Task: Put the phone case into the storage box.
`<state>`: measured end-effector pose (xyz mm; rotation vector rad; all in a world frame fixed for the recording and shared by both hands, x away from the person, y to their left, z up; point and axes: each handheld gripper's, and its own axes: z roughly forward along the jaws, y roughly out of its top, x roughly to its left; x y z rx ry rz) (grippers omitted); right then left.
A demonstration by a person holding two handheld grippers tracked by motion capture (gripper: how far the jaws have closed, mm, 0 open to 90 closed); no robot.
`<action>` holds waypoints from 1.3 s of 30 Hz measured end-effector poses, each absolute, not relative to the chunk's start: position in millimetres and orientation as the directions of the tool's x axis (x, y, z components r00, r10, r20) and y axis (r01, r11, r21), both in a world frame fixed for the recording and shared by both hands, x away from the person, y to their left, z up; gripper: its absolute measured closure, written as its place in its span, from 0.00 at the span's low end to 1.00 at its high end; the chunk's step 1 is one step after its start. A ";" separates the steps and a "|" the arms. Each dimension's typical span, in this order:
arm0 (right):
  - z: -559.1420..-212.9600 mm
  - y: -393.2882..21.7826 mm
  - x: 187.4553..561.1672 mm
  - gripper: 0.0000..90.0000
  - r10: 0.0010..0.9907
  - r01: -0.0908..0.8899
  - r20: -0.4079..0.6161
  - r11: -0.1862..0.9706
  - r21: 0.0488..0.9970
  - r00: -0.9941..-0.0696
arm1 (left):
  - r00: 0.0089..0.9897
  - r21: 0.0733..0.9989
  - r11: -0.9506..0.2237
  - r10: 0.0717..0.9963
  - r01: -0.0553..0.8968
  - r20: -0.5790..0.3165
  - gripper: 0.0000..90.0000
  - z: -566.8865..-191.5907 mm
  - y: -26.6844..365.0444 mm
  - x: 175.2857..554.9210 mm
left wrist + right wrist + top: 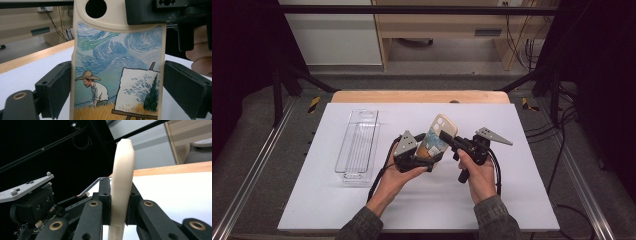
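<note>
A cream phone case (439,134) printed with a painter in a straw hat beside an easel is held tilted above the white table. My left gripper (432,157) grips its lower end across the width. In the left gripper view both pads (58,87) press the sides of the case (117,62). My right gripper (448,136) comes in from the right and clamps the case near its camera hole. In the right gripper view its jaws (120,202) pinch the case's thin edge (123,177) from both faces. A hand holds each gripper.
A clear plastic tray (358,145) lies lengthwise on the left of the white table top (512,200). A wooden strip (419,96) runs along the far edge. Black cables trail from both grippers toward the person. Metal rails flank the table.
</note>
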<state>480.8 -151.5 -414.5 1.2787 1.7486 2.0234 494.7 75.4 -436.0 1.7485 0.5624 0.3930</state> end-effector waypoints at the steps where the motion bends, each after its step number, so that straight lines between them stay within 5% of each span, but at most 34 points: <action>1: -413.7 -150.8 480.5 0.88 0.628 0.382 0.477 -0.293 0.877 -0.615 | 0.825 0.969 -0.186 0.564 0.162 -0.030 0.12 -435.8 75.5 494.6; 39: -389.4 -135.5 473.6 0.88 0.706 0.255 0.252 -0.104 0.961 -0.661 | 0.812 0.977 -0.111 0.577 0.183 -0.087 0.07 -430.4 77.6 493.3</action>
